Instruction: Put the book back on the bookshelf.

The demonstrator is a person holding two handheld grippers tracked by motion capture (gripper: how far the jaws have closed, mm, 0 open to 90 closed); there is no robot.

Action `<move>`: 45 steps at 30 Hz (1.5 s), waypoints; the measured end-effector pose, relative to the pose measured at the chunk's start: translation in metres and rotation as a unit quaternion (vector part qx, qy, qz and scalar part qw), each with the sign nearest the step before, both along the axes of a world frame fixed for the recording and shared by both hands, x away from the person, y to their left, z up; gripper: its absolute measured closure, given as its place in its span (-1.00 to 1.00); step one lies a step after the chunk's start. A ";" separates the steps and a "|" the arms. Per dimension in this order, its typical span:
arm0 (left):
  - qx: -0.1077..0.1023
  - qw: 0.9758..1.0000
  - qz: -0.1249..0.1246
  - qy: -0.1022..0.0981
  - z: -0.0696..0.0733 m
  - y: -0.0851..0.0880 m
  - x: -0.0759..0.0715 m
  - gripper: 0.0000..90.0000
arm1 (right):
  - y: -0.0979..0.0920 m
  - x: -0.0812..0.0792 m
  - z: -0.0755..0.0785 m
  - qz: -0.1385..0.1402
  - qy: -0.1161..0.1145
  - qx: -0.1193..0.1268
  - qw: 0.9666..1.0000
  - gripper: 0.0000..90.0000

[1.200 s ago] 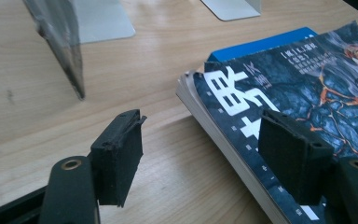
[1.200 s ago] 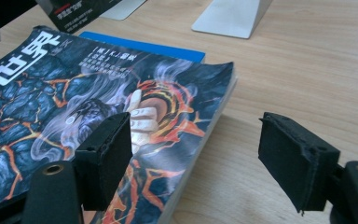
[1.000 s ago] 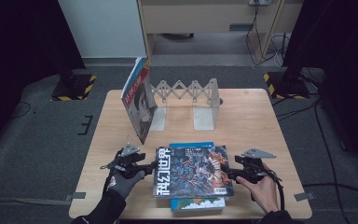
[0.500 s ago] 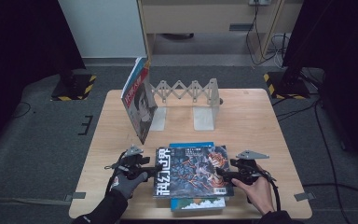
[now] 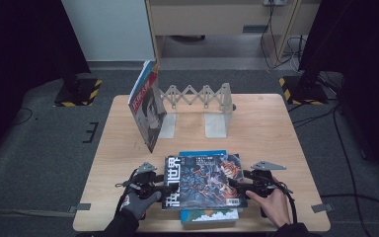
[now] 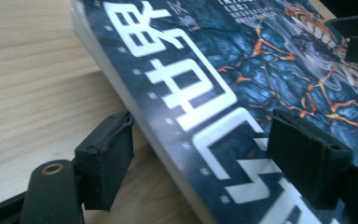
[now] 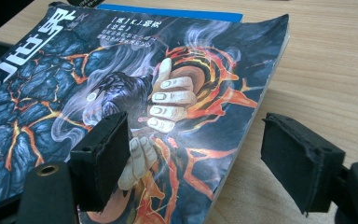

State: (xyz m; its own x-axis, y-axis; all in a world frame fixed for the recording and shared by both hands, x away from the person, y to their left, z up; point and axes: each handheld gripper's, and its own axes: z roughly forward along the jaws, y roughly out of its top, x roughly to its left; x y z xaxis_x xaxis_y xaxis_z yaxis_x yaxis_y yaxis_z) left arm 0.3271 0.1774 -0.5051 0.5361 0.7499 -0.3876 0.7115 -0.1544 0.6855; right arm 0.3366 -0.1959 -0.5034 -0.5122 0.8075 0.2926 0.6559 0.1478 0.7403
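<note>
- The wooden counter (image 5: 276, 128) carries a folding bookstand (image 5: 200, 96) with one magazine leaning on it.
- A dark magazine (image 5: 202, 180) tops the near stack.
- The left claw (image 5: 164, 188) and right claw (image 5: 237, 185) straddle its edges, apart, the left having just widened.

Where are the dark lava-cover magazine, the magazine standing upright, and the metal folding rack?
Dark lava-cover magazine (image 5: 205, 180), high view: middle of its front cover.
Upright magazine (image 5: 149, 111), high view: its cover, facing right.
Folding rack (image 5: 197, 95), high view: the zigzag lattice between its two end plates.
</note>
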 end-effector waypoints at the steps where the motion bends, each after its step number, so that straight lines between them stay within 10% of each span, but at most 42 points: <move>1: -0.003 1.000 0.002 0.003 0.000 0.000 0.000 -0.54 | 0.000 0.000 0.000 -0.001 0.003 0.004 1.000 -0.47; 15: -0.031 0.999 -0.015 0.027 -0.005 -0.001 0.006 -0.53 | 0.004 0.001 -0.003 -0.003 0.009 0.016 1.000 -0.49; 29: -0.030 0.999 -0.008 0.010 0.010 0.007 0.009 0.39 | 0.007 0.001 -0.001 -0.010 0.016 0.007 1.000 -0.49; 45: -0.020 1.000 0.008 -0.006 0.014 0.011 0.043 0.53 | 0.014 0.006 0.001 -0.018 0.022 0.003 1.000 -0.49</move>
State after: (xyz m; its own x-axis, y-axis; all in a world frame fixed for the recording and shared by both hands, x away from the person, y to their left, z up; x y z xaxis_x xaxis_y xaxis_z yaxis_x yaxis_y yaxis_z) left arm 0.3698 0.1888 -0.4908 0.5289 0.7423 -0.4115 0.7055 -0.1151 0.6993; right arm 0.3427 -0.1815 -0.5022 -0.4691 0.8234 0.3191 0.6932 0.1195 0.7108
